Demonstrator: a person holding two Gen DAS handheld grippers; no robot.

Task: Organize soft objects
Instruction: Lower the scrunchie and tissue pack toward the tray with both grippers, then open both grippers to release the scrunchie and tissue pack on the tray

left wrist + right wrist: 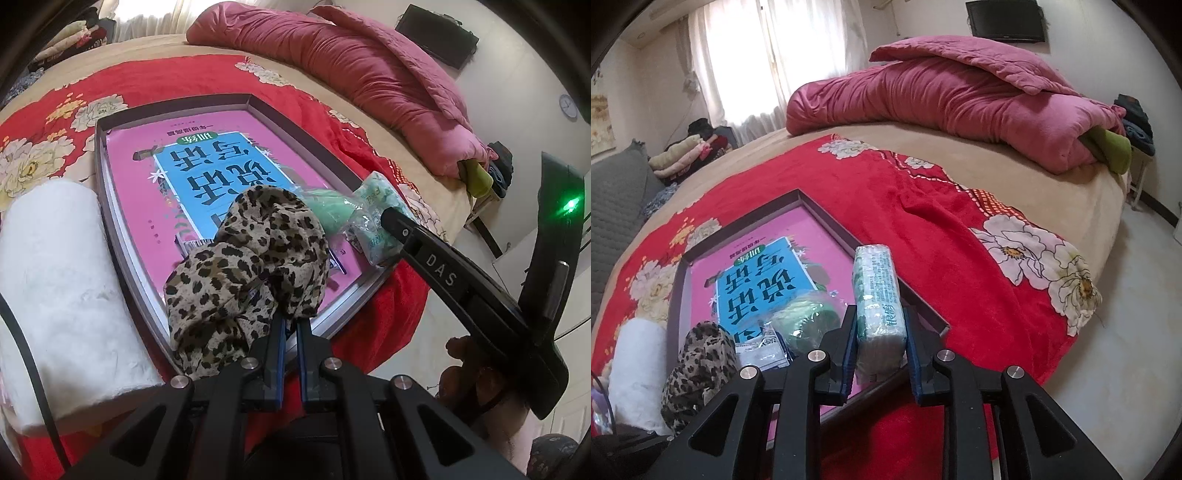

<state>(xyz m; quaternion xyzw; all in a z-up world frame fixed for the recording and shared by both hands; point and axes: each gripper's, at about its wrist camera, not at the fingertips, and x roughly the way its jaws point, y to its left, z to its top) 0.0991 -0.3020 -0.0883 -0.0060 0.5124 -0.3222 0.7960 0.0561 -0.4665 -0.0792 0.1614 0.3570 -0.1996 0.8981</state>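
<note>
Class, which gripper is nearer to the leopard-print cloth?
Left. The left gripper is shut on the leopard-print cloth; the right gripper is off to its side, around a tissue pack.

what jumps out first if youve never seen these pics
The red floral blanket covering the bed, with a shallow box on it holding a pink and blue book. Close up, the left tool pinches a leopard-print cloth, and a tissue pack sits between the right tool fingers.

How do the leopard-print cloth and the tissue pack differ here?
The leopard-print cloth is crumpled, brown and spotted; the tissue pack is a neat greenish-white block. The left gripper pinches the cloth tightly; the right gripper spans the pack. Both sit over the shallow box.
</note>
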